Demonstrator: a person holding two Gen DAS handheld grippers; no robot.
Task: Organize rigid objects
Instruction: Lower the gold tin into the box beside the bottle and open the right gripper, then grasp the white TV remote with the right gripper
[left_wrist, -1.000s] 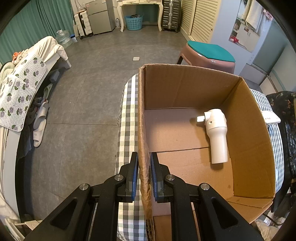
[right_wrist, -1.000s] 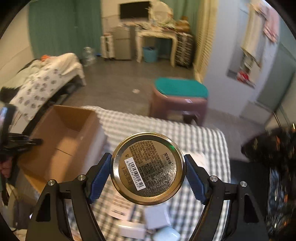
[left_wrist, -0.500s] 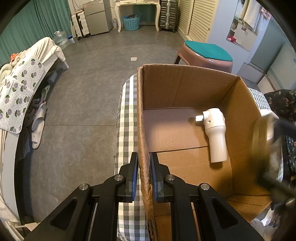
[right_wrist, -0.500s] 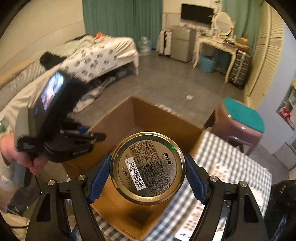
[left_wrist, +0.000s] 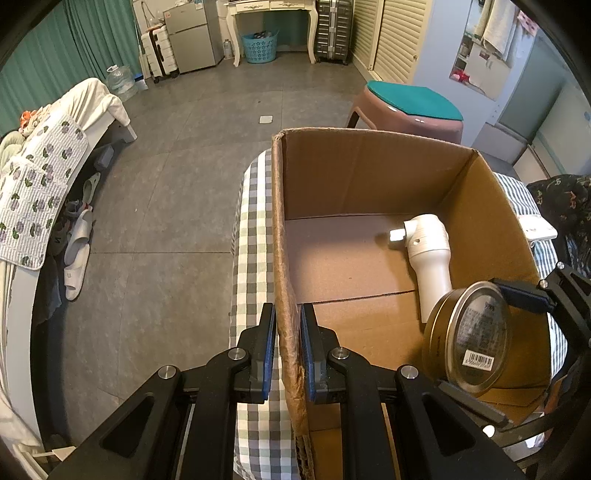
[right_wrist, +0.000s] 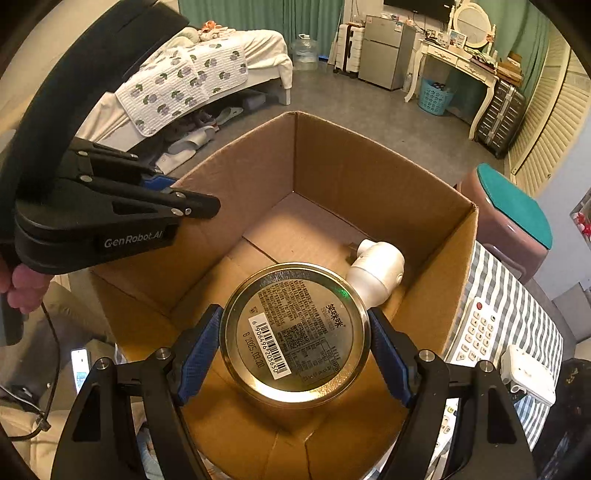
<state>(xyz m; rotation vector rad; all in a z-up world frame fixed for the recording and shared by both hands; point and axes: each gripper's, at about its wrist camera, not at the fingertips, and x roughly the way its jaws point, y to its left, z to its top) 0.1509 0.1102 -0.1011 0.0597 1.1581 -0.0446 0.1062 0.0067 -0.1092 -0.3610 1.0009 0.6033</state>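
An open cardboard box (left_wrist: 369, 177) stands on a checked tablecloth (left_wrist: 251, 236). My left gripper (left_wrist: 288, 314) is shut on the box's left wall, one pad on each side of the cardboard; in the right wrist view this left gripper (right_wrist: 184, 206) shows from the side. A round gold tin (right_wrist: 295, 328) with a barcode label is clamped between the blue pads of my right gripper (right_wrist: 295, 334). It hangs inside the box opening, above the floor near the right wall. The left wrist view shows the tin (left_wrist: 469, 332) tilted. A white handheld device (left_wrist: 428, 251) lies on the box floor just beyond it.
A white remote control (right_wrist: 476, 328) and a small white gadget (right_wrist: 528, 373) lie on the striped cloth right of the box. A brown stool with a teal seat (left_wrist: 410, 107) stands behind the table. A bed (left_wrist: 44, 173) and slippers are at the left.
My right gripper carried the tin from above the table's right part across to the box and down into its opening. My left gripper stayed clamped on the box wall.
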